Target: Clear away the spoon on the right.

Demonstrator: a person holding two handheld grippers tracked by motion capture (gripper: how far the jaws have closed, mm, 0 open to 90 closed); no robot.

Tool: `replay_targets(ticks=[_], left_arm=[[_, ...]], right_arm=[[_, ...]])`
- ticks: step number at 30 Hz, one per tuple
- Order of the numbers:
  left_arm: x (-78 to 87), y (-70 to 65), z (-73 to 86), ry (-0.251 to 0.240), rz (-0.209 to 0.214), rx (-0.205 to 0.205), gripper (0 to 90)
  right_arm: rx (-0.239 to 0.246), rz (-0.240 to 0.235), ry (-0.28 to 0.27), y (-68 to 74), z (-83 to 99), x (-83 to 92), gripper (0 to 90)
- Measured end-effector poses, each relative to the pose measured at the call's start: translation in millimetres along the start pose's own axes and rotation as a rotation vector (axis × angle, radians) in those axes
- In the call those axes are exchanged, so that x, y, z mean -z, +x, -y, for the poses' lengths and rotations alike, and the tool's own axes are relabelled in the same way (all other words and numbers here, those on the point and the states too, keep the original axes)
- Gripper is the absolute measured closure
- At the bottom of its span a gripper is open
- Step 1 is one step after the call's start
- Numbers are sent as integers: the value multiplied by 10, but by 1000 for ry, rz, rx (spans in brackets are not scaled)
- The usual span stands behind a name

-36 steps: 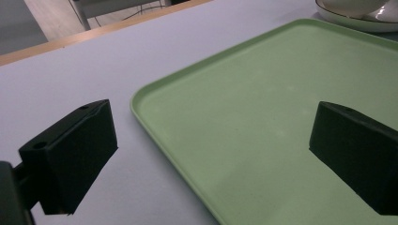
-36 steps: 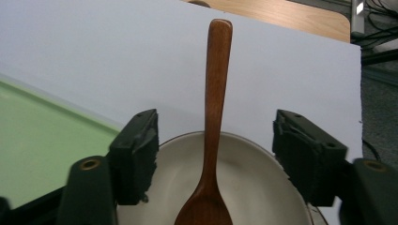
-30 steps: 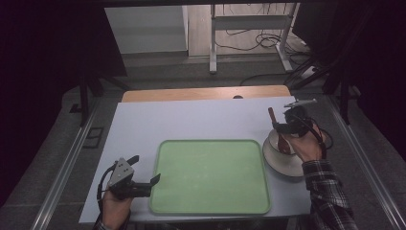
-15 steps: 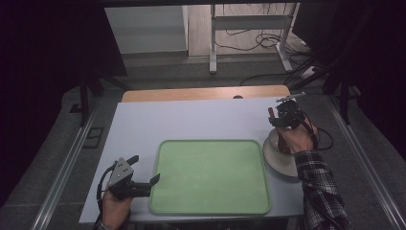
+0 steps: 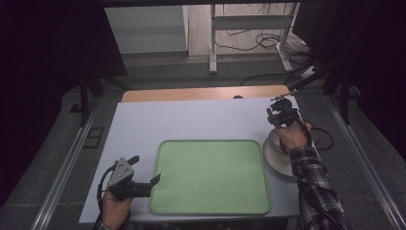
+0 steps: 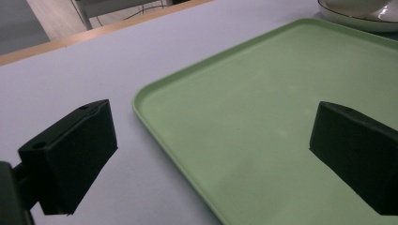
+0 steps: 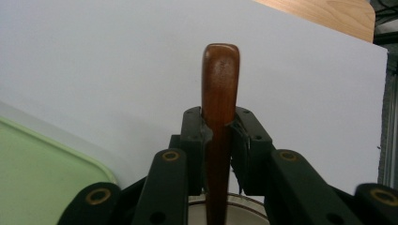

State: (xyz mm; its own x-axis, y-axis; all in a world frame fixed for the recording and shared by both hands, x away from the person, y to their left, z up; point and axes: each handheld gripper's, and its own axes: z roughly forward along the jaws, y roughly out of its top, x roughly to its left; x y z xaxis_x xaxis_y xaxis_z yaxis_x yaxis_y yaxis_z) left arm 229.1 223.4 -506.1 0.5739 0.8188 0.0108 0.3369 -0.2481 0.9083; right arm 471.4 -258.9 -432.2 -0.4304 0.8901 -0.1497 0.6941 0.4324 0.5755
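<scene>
A brown wooden handle (image 7: 219, 108), likely a spoon or spatula, stands upright between the jaws of my right gripper (image 7: 218, 123), which is shut on it. In the high view that right gripper (image 5: 276, 115) hovers just beyond a white bowl on a plate (image 5: 276, 157) at the table's right side. A green tray (image 5: 210, 175) lies in the middle front of the white table. My left gripper (image 5: 143, 178) rests at the front left, open, with its jaws straddling the green tray's (image 6: 263, 126) left rim. The utensil's lower end is hidden.
The white tabletop (image 5: 191, 120) stretches behind the tray, with a wooden strip (image 5: 201, 93) along its far edge. Metal rails (image 5: 62, 172) run down both sides of the table. A stand and cables (image 5: 258, 38) sit on the floor beyond.
My right gripper has lifted from over the bowl and moved away toward the table's far right, carrying the wooden handle. The left gripper has stayed put.
</scene>
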Motion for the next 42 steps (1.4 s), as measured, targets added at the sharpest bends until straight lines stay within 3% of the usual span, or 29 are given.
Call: replay_targets(ticks=[7, 25, 42], left_arm=[[-4, -8, -2, 1, 0, -3, 9], [0, -15, -8, 0, -3, -7, 9], [-1, -23, -12, -1, -1, -11, 9]], right_arm=[[-1, -39, 17, -15, -57, 122, 764], [17, -72, 26, 4, -253, 509, 765], [59, -127, 123, 235, -282, 778, 765]])
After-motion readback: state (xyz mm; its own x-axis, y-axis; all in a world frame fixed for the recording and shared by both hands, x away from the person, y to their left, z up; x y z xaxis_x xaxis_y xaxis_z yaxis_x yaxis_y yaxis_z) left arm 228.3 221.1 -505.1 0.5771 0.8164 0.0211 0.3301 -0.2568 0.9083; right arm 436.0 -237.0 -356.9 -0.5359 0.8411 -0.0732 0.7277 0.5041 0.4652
